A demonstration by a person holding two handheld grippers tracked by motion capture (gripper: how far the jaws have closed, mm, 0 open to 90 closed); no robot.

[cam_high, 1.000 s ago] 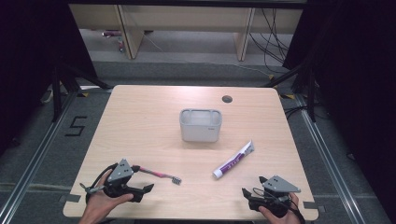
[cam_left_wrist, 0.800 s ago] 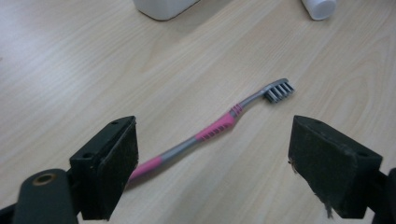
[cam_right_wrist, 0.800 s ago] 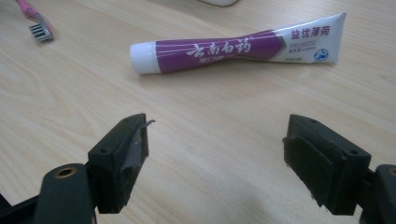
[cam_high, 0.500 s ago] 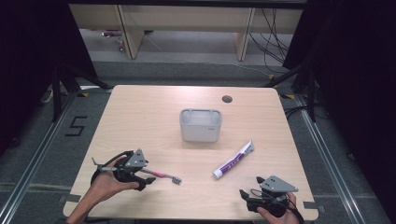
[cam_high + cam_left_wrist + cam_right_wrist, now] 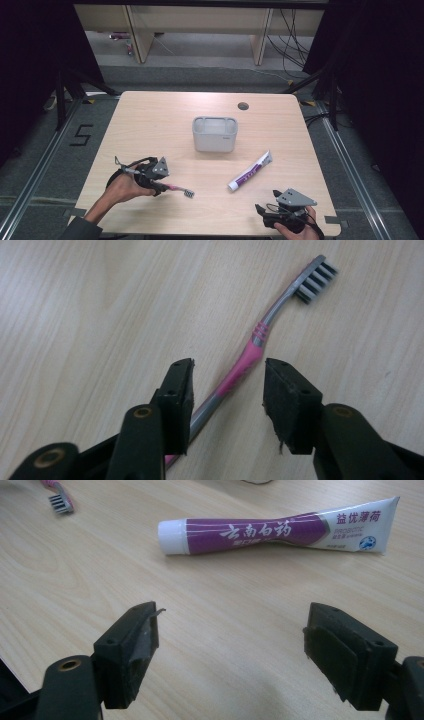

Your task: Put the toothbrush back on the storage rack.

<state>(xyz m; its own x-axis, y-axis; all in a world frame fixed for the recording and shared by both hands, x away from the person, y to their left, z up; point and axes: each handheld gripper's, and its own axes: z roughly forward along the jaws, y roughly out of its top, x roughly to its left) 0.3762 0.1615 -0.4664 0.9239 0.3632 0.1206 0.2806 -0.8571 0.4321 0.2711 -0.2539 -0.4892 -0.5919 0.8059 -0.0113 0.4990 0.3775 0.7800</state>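
Since the earlier high views, the left gripper (image 5: 159, 186) has slid rightward along the lower left of the frame onto the toothbrush (image 5: 176, 188), and its jaws have just been closing, now narrowed around the handle. In the left gripper view the pink-and-grey handle (image 5: 235, 372) runs between the two jaws; it lies close against the left one, with a gap on the right side, so the pads do not look to be pressing yet. The long axis of the toothbrush runs from between the jaws up to the bristle head at the upper right of that view, so a little more closing should, I judge, catch the handle near its rear half.

At the lower right of the high view, the right gripper (image 5: 272, 215) rests with jaws wide and nothing in them. Farther up from it lies the toothpaste tube (image 5: 250, 171), cap toward the lower left, well apart from the toothbrush. Beyond both, near the middle of the table (image 5: 150, 120), stands the grey holder (image 5: 214, 134). Nothing blocks the left gripper's path.
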